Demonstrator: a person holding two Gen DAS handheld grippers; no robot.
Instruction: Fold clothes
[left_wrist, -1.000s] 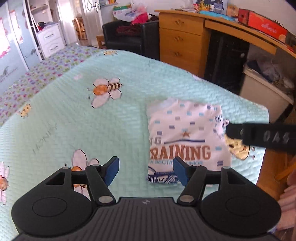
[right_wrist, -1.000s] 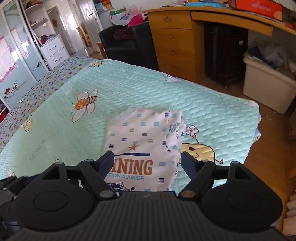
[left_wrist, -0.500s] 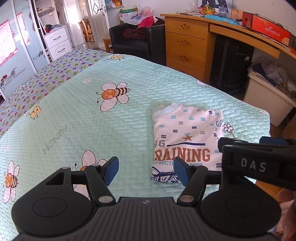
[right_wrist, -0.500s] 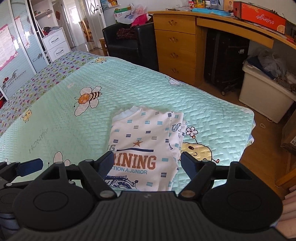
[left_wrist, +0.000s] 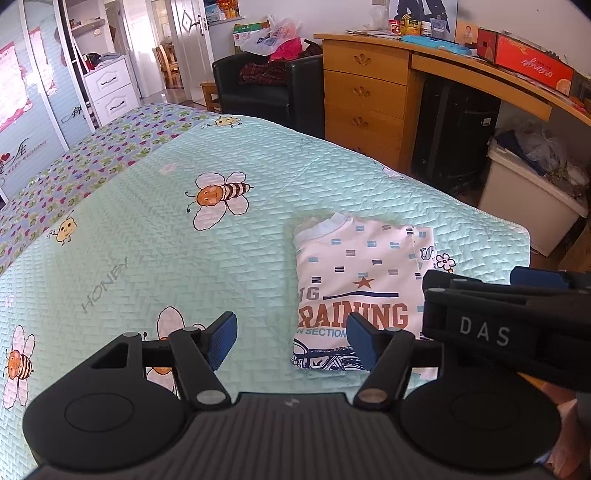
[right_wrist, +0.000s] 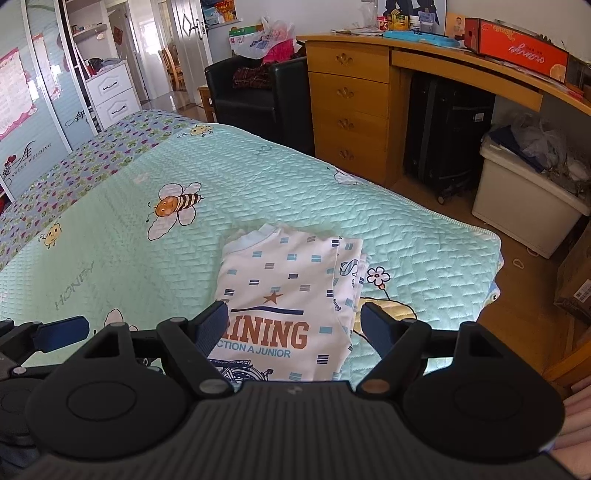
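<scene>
Both the left gripper (left_wrist: 291, 341) and right gripper (right_wrist: 293, 332), jaws parted and empty, had drawn back above the folded shirt (right_wrist: 291, 295), apparently finished.

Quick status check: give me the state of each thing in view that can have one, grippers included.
White printed shirt: folded into a flat rectangle, lying on the bed, held by neither gripper.
Mint-green quilted bedspread with bees: spread smooth.
Left gripper: open, nothing between the jaws.
Right gripper: open, above the shirt's near edge.
Wooden desk drawers: all closed.
</scene>
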